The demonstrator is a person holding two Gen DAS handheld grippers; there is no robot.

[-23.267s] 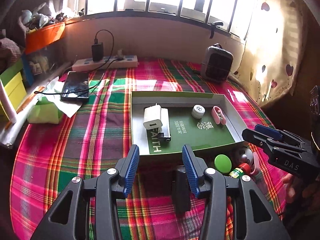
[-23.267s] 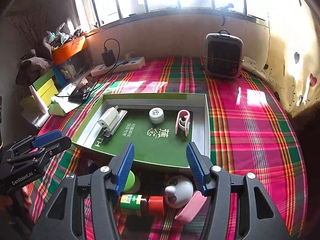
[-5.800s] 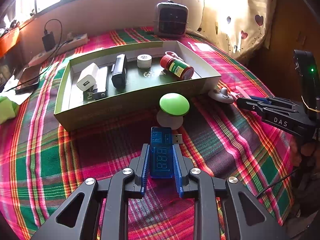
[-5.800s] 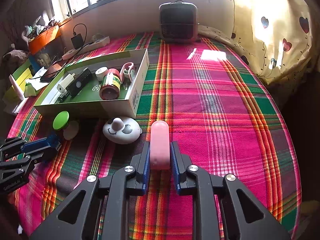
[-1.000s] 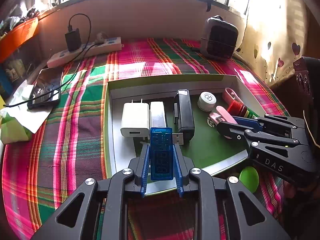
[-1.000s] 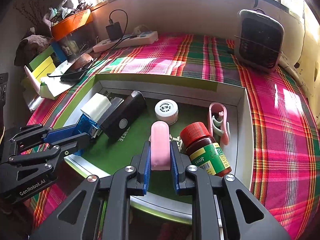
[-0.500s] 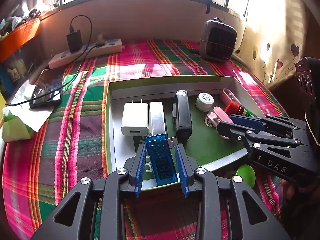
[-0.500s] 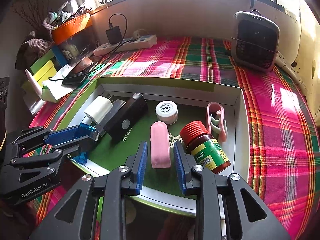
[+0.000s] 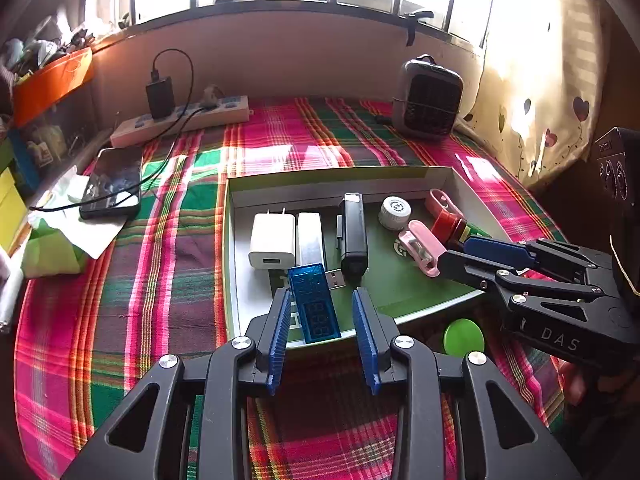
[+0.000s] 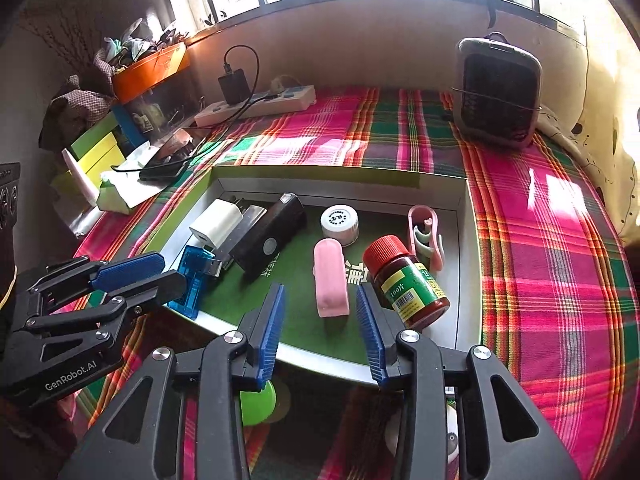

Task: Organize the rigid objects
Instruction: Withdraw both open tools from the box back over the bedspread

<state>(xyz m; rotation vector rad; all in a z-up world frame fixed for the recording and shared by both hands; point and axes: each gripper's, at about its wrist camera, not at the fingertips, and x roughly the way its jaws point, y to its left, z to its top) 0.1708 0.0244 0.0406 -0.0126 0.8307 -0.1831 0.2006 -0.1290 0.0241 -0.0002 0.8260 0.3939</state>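
A green box tray [image 9: 236, 240] [image 10: 462, 240] lies on the plaid cloth. My left gripper [image 9: 322, 338] is open, with the blue USB meter [image 9: 316, 304] [image 10: 192, 280] lying free between its fingers at the tray's front edge. My right gripper [image 10: 320, 328] [image 9: 460, 258] is open, with the pink case [image 10: 330, 278] [image 9: 420, 246] lying free on the tray floor between its fingers. The tray also holds a white charger [image 9: 268, 240], a black device [image 9: 354, 232], a white cap [image 10: 340, 218], a red-capped bottle [image 10: 408, 280] and a pink clip [image 10: 426, 236].
A green mushroom-shaped object [image 9: 464, 336] [image 10: 258, 402] sits on the cloth just in front of the tray. A small heater [image 10: 498, 92], a power strip [image 9: 180, 120] and a phone [image 9: 112, 182] stand further back. Boxes and tissue line the left edge.
Both grippers have opened and let go: the blue USB meter and the pink case now lie in the tray. Both grippers have drawn back slightly.
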